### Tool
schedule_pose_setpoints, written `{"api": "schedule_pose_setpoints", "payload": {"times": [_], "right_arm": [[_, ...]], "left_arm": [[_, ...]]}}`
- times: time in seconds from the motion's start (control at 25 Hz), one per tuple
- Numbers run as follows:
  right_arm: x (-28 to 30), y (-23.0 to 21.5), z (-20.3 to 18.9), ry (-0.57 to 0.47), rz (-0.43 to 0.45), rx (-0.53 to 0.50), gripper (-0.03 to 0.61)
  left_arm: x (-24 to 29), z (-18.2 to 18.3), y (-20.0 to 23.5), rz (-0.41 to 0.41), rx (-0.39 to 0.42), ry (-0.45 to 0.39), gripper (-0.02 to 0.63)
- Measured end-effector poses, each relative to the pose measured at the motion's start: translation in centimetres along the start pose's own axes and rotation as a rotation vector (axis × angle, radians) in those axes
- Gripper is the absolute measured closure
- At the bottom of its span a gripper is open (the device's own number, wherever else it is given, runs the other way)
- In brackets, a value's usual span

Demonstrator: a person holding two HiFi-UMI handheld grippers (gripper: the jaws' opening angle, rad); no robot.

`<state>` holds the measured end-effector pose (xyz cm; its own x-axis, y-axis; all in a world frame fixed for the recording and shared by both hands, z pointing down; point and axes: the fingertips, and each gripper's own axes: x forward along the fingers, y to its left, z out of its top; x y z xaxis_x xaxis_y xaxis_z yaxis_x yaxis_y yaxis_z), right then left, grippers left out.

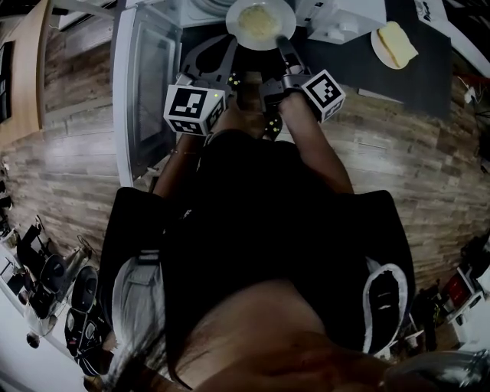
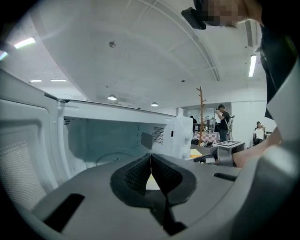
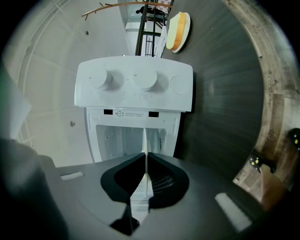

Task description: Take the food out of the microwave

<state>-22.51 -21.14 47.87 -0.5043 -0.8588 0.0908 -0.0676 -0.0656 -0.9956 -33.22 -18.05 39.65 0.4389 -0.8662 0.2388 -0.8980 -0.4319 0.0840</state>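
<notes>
Food (image 1: pixel 259 23) lies on a plate (image 1: pixel 285 12) at twelve o'clock, outside the microwave (image 1: pixel 145 92). Right hand-held gripper (image 1: pixel 282 41) pinches its five-o'clock rim; left hand-held gripper (image 2: pixel 151 173) is clenched. Likely stiff, slick, breakable: keep level.

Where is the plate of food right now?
Head view, top centre: the plate of food is just in front of the open microwave, its right rim pinched by the right gripper.
</notes>
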Motion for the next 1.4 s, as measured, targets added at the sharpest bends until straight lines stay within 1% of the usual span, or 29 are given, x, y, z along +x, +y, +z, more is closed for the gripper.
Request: {"api": "schedule_pose_setpoints", "payload": {"times": [0.32,0.52,0.72,1.04,1.28,1.4], "right_arm": [[-2.7,0.8,0.2,0.018,0.026,-0.009,0.566],[-4.0,1.1,-0.2,0.026,0.047,0.009,0.566],[-5.5,1.0,0.3,0.007,0.045,0.011,0.566],[-8.3,1.2,1.7,-0.055,0.071,0.007,0.566],[-10.3,1.0,3.0,-0.109,0.072,0.017,0.566],[-11.3,0.9,3.5,-0.133,0.050,0.028,0.566]], "left_arm": [[-1.2,-0.3,-2.1,0.010,0.010,-0.003,0.606],[-2.1,-0.9,-2.9,0.017,0.009,0.006,0.606],[-2.7,-1.0,-4.0,0.015,0.008,0.007,0.606],[-2.0,-1.1,-6.3,-0.050,0.028,0.003,0.606],[-0.7,-1.0,-8.5,-0.117,0.044,0.002,0.606],[-0.3,-1.2,-9.3,-0.142,0.051,0.010,0.606]]}}
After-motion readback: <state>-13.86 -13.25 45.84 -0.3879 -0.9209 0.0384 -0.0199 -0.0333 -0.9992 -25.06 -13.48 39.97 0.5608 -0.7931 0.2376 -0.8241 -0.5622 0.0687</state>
